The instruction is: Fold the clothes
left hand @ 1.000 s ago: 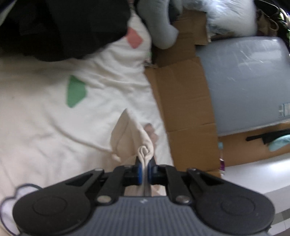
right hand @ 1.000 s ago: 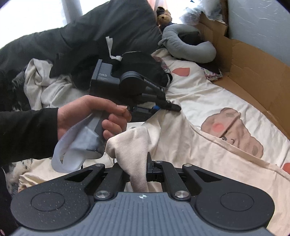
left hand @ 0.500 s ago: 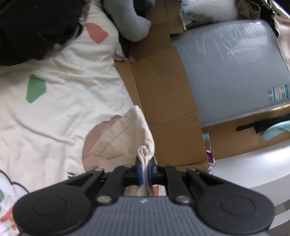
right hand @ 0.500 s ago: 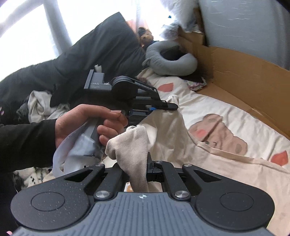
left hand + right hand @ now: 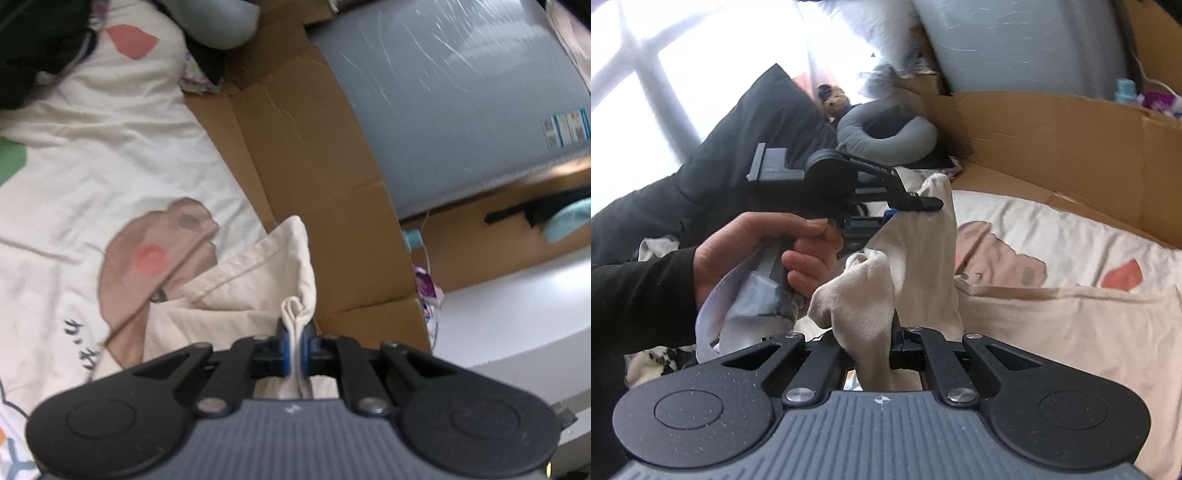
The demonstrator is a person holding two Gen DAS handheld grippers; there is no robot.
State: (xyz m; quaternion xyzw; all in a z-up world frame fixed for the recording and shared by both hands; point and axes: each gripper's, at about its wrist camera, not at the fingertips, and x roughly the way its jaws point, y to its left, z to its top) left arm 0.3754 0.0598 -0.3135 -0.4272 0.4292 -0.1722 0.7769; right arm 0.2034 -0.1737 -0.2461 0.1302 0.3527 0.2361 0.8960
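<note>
Both the left gripper [image 5: 294, 349] and the right gripper [image 5: 873, 349] pinch the cream cloth [image 5: 258, 280] tight, lifted above the bedsheet [image 5: 110, 147], so next it probably needs spreading flat for folding.

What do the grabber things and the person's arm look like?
Each black plastic gripper, the left gripper and right gripper, has two round black side plates, silver screws and a ribbed grey body with a small white mark. The left one has blue pads. The person wears a long black sleeve, and a white strap hangs by the handle.
</note>
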